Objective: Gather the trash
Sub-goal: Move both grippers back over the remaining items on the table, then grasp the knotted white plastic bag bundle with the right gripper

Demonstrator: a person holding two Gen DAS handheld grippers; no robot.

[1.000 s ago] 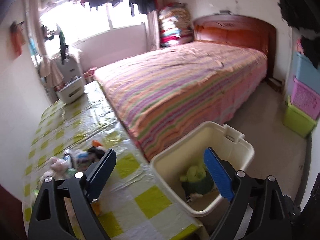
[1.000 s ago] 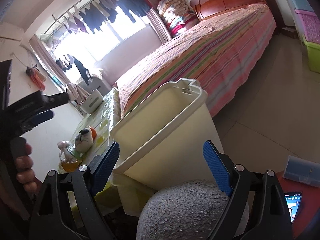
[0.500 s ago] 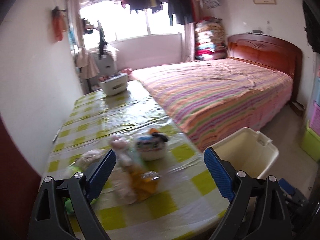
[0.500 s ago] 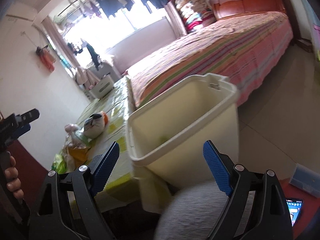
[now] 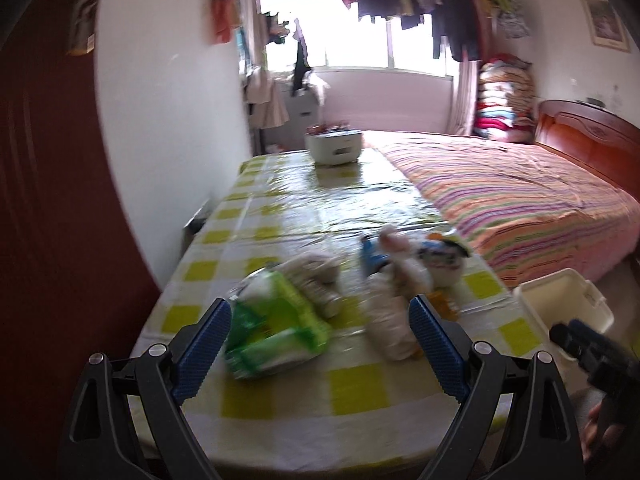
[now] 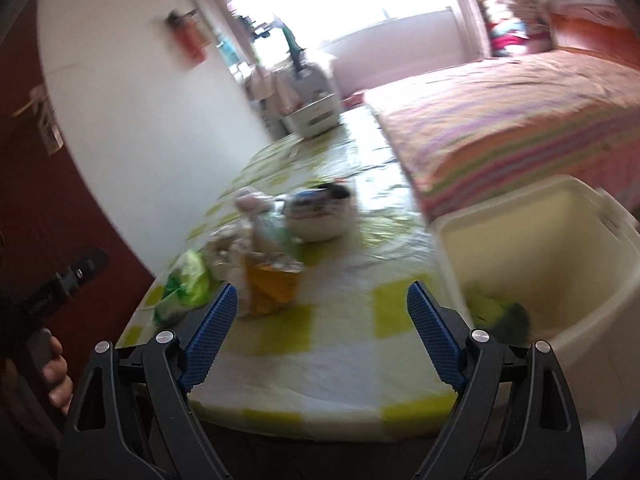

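Note:
A pile of trash lies on the yellow-checked table [image 5: 360, 384]: a green packet [image 5: 276, 324], a crumpled white wrapper [image 5: 388, 328], a white tub with a blue label [image 5: 440, 264]. My left gripper [image 5: 320, 344] is open and empty, just short of the green packet. My right gripper [image 6: 320, 336] is open and empty over the table's near edge, with an orange bag [image 6: 272, 284] ahead of it. The cream bin [image 6: 552, 248] stands right of the table with green trash [image 6: 500, 316] inside. It also shows in the left wrist view [image 5: 560, 300].
A striped bed [image 5: 520, 200] runs along the table's right side. A white box [image 5: 334, 146] sits at the table's far end. A white wall [image 5: 160, 140] and a dark red door [image 5: 48, 220] are on the left.
Both views have swung left from the bin toward the trash on the table. The left gripper has come closer to the green packet. Both grippers stay open.

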